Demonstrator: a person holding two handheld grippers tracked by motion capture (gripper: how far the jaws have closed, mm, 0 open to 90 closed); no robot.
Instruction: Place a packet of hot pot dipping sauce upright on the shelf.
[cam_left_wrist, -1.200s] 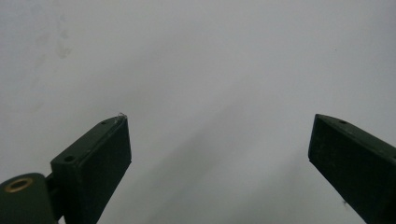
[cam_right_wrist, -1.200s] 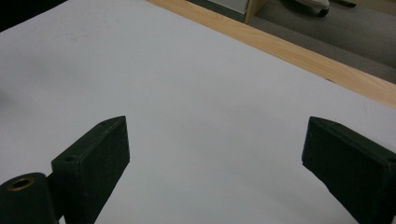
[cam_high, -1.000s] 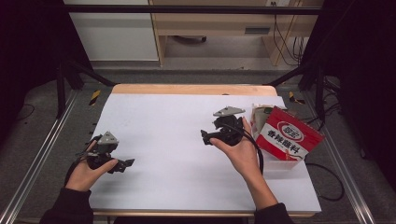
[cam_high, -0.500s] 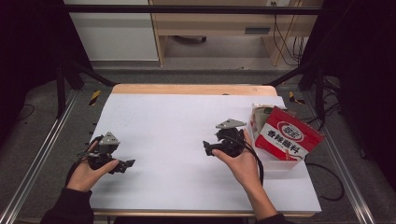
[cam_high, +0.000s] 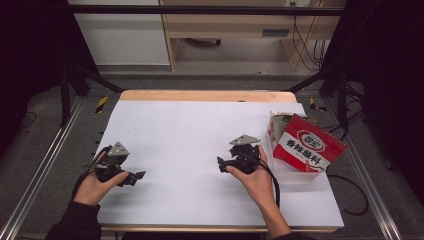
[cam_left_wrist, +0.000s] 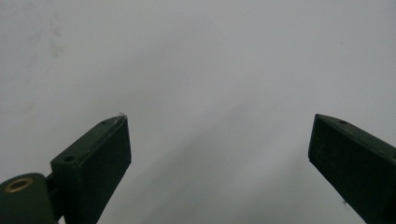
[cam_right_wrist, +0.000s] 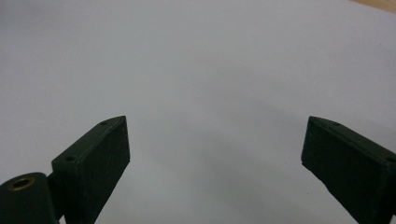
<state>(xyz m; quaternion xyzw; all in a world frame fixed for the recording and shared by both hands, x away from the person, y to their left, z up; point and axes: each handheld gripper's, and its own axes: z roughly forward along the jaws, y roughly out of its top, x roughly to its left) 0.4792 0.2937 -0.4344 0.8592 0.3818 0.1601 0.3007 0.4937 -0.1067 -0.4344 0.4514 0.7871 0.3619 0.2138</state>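
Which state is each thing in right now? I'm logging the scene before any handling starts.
Left gripper: open, holding nothing, low over the white sheet.
Right gripper: open, holding nothing, left of the bin.
Red packet: leaning tilted in the bin, untouched.
Clear bin: at the table's right edge, holding the packet.
White sheet: flat on the table.

At the top of your frame, a light wooden bench (cam_high: 230, 30) stands on grey floor (cam_high: 45, 135); dark metal frame struts (cam_high: 82, 75) flank your white-topped table (cam_high: 200, 125).
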